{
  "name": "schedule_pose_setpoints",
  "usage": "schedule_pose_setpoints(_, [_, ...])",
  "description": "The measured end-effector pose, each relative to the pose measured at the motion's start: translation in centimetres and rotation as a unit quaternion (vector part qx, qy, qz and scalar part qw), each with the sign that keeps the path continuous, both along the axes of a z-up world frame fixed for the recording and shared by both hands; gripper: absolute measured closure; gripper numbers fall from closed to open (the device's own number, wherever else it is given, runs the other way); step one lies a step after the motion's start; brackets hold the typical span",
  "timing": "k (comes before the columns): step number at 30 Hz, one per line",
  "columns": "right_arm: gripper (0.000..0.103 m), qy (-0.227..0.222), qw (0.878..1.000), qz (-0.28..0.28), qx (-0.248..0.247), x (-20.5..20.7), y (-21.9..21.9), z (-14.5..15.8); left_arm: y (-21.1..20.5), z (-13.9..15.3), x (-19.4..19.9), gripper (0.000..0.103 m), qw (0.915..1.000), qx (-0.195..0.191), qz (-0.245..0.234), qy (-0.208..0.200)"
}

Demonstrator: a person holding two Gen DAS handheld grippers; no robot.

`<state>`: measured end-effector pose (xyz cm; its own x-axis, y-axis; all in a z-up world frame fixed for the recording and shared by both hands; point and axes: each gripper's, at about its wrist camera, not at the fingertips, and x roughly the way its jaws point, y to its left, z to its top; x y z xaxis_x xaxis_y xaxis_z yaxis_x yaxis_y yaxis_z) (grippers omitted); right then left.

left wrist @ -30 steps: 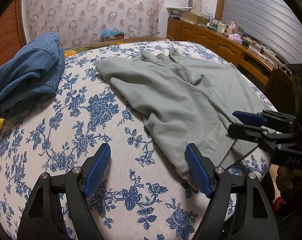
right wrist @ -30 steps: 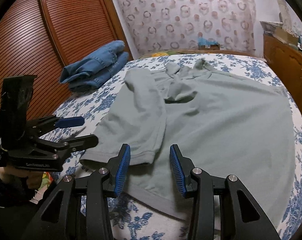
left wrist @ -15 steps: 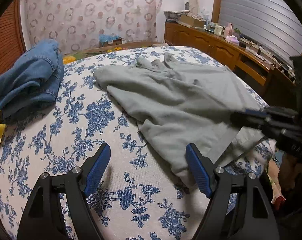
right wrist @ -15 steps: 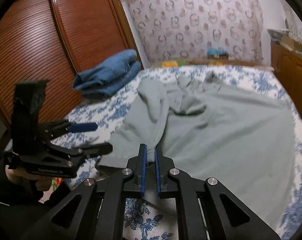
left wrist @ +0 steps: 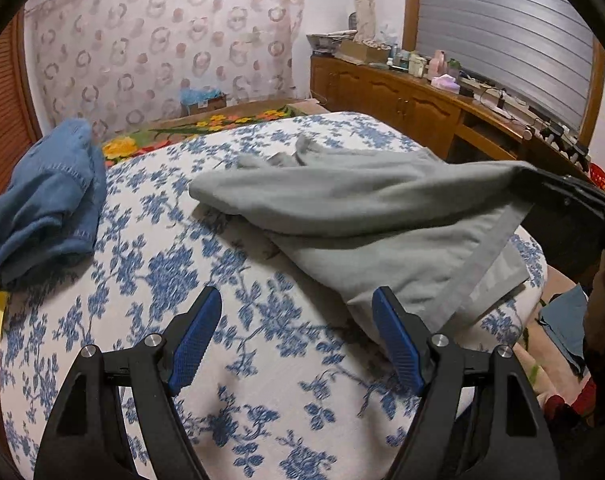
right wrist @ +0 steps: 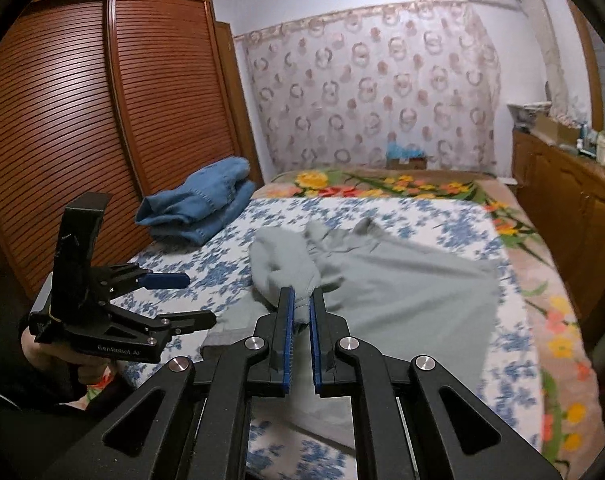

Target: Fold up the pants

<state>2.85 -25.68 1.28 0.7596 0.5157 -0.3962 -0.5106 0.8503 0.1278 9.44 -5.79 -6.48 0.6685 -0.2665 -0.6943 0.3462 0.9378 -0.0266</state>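
There are two grippers, two pieces of clothing and one bed. The grey pants [right wrist: 402, 292] lie spread on the bed [left wrist: 230, 320], which has a white cover with blue flowers. In the right wrist view they fill the middle of the bed and reach out to 3 o'clock. The right gripper [right wrist: 300, 308] has its jaws pinched tight on one end of the pants. That end is lifted up off the bed, and the cloth hangs from it in a long fold back down to the rest. In the left wrist view the right gripper [left wrist: 542, 186] shows at 3 o'clock, with the grey cloth stretched from it. The left gripper [left wrist: 298, 324] has its jaws wide apart with nothing in them. It hangs over the near edge of the bed, and its right blue pad is just beside the low edge of the pants. The jeans [right wrist: 200, 210] sit in a folded pile at 10 o'clock, well apart from the pants. A hand [right wrist: 78, 364] holds the left gripper [right wrist: 182, 300] at 9 o'clock.
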Motion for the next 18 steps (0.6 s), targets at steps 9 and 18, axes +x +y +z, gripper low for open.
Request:
schedule_pose_setpoints(9, [0.096,0.003,0.999,-0.037,-0.009,-3.4,-3.0,-0.3,-2.6,0.6,0.5,0.024,0.9996,0.006,-0.027,-0.005])
schedule_pose_setpoints(18, [0.096,0.038,0.997,-0.07,-0.011,-5.5,-4.5,-1.9,-5.1,0.0,0.9,0.024,0.9986,0.018,-0.051,0.001])
